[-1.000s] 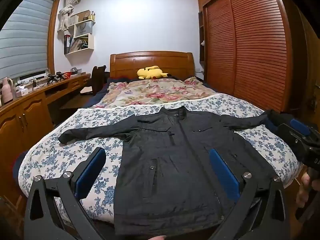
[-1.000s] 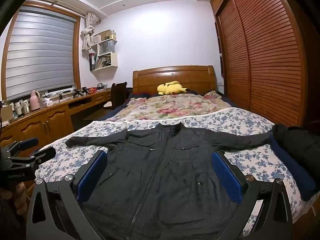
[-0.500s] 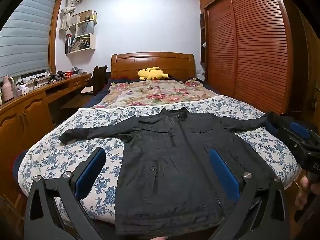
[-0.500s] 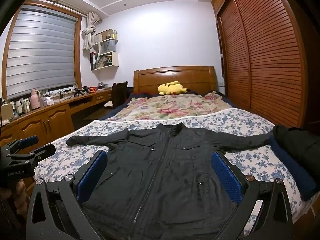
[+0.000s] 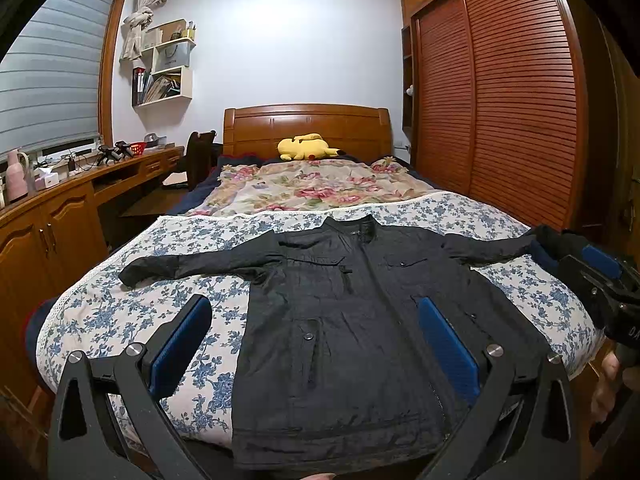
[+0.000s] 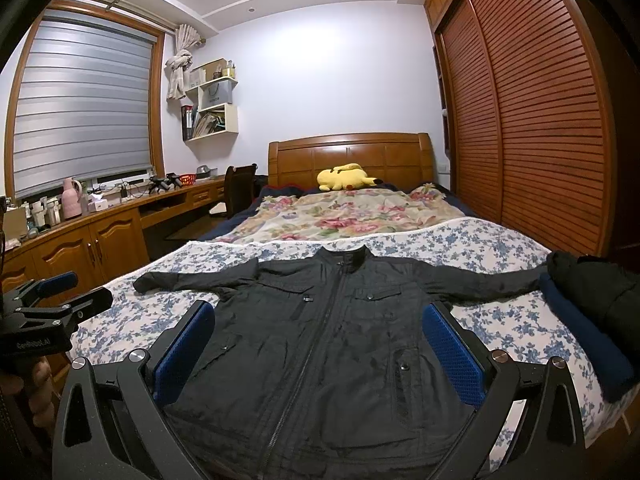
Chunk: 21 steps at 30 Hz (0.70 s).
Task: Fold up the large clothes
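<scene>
Black jacket [image 5: 352, 312] flat on bed [image 5: 120, 320], front up, zipped, both sleeves spread wide. Left tongs [image 5: 316, 344] and right tongs [image 6: 320, 348] both spread wide, gripping nothing.

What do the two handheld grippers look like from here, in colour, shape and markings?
Both match: the left gripper and right gripper have black angular frames with triangular cut-outs, silver round bolts and blue textured pads on the fingers. Seen side-on, the left gripper's black body carries white lettering, too small to read surely.
</scene>
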### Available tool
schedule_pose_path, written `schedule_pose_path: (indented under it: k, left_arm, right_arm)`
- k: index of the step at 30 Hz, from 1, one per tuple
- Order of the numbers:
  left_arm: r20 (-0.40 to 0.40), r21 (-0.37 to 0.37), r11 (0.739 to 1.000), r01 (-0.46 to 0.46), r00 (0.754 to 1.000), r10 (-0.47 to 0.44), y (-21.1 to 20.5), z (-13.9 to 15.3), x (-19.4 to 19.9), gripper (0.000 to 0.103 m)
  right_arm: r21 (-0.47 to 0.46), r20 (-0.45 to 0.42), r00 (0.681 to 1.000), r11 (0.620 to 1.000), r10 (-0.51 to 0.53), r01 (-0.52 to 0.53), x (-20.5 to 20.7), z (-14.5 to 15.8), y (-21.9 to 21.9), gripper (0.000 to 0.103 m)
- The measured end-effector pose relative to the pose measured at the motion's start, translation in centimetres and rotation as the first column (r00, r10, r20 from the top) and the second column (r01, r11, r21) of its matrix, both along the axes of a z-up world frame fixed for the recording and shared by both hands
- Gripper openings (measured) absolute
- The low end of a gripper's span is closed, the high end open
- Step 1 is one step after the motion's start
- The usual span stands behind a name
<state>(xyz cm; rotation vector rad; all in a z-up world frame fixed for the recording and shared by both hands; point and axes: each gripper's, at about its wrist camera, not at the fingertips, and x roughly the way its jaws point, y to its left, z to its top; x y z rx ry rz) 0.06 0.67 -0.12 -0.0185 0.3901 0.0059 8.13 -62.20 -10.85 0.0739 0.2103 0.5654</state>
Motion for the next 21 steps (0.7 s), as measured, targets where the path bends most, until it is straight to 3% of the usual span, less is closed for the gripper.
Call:
schedule_pose_path:
  k: [21]
  left_arm:
    - [-0.003,-0.002,1.0,0.0,1.0,0.0,0.32,-0.25,0.03,0.103]
  right_arm:
    - [-0.003,-0.008,1.0,1.0,0.006,-0.006,-0.13,-0.04,0.12,0.103]
